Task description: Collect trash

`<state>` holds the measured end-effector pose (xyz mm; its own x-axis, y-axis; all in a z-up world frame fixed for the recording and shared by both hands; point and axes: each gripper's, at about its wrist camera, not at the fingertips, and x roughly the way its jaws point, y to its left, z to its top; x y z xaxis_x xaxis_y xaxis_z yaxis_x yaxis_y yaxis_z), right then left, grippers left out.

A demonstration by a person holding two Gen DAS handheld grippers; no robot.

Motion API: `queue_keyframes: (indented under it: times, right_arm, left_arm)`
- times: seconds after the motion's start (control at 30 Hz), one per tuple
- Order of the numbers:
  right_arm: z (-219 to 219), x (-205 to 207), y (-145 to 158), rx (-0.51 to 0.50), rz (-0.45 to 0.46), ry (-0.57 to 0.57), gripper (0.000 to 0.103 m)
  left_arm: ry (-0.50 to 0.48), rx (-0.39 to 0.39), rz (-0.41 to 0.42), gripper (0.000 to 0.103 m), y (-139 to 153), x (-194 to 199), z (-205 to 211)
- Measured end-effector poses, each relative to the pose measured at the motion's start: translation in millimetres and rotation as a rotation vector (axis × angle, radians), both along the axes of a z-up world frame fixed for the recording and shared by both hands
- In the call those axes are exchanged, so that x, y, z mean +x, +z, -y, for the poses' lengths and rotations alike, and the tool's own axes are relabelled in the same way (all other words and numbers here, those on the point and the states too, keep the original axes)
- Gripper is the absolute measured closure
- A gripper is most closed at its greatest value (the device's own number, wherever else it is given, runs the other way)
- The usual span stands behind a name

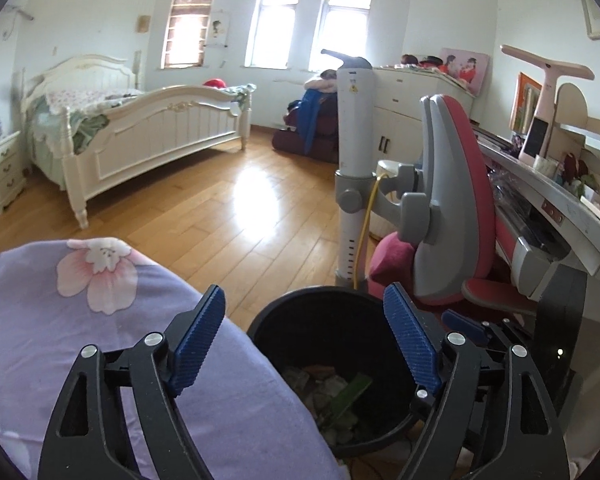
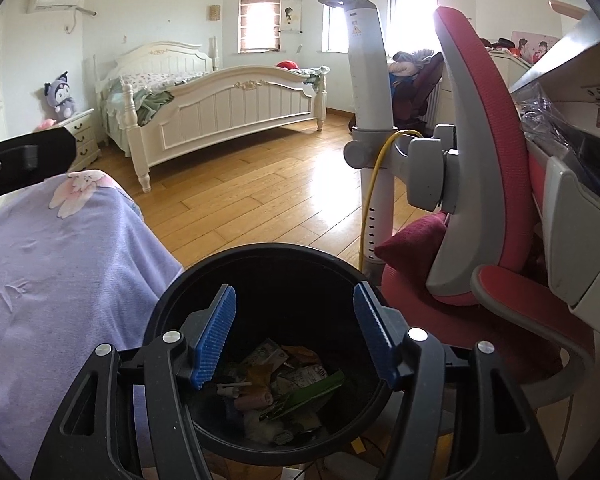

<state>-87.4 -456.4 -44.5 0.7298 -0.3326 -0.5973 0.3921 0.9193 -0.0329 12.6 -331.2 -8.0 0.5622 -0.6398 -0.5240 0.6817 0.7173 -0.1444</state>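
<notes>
A black round trash bin (image 1: 320, 332) (image 2: 268, 250) stands on the wood floor between a purple bedcover and a pink chair. In it lie several wrappers, paper scraps and a green packet (image 2: 320, 390) (image 1: 348, 394). My left gripper (image 1: 305, 320) is open above the bin's near left rim, with nothing between its blue pads. Directly over the bin's mouth, my right gripper (image 2: 295, 320) is open too and holds nothing. Part of the right gripper (image 1: 460, 322) shows at the right of the left wrist view.
A purple floral bedcover (image 1: 80, 340) (image 2: 60, 272) presses against the bin's left side. On the right are a pink and grey chair (image 1: 456, 208) (image 2: 480, 184), a white pole with a yellow cable (image 1: 354, 152) and a cluttered desk (image 1: 572, 216). A white bed (image 1: 160, 128) stands beyond open floor.
</notes>
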Motion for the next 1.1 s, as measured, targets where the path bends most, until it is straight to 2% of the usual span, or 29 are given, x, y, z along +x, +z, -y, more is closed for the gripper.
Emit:
queue_keyframes:
  times: [0.13,0.23,0.33,0.4,0.57,0.63,0.7,0.77,0.93,1.0,1.1]
  right_arm:
    - [-13,8,6,0.014,0.003,0.045,0.041]
    - [-28,17,14,0.024,0.012,0.093,0.041]
    - [-50,28,24,0.047,0.024,0.163,0.041]
    - [-68,38,31,0.066,0.030,0.221,0.041]
    - [-119,60,45,0.109,0.040,0.373,0.022]
    - [-139,69,51,0.141,0.047,0.429,0.021]
    - [-155,77,55,0.168,0.053,0.462,0.013]
    - [-172,84,55,0.173,0.059,0.481,0.013]
    - [-196,87,47,0.177,0.093,0.482,0.012]
    - [-200,84,44,0.181,0.128,0.459,0.007]
    - [-205,79,44,0.171,0.164,0.426,0.006]
  left_arm:
    - [0.069,0.002,0.038,0.012,8,0,-25]
    - [0.165,-0.007,0.072,0.005,17,0,-55]
    - [0.279,-0.016,0.107,0.005,25,1,-94]
    - [0.346,-0.017,0.102,0.005,28,4,-120]
    - [0.524,0.004,0.109,0.005,28,11,-186]
    - [0.576,0.030,0.117,0.005,25,12,-207]
    - [0.626,0.042,0.110,0.005,20,14,-230]
    - [0.672,0.051,0.095,0.005,14,18,-249]
    - [0.741,0.054,0.080,0.005,6,22,-282]
    - [0.744,0.058,0.081,0.005,4,22,-288]
    - [0.724,0.050,0.059,0.005,0,20,-289]
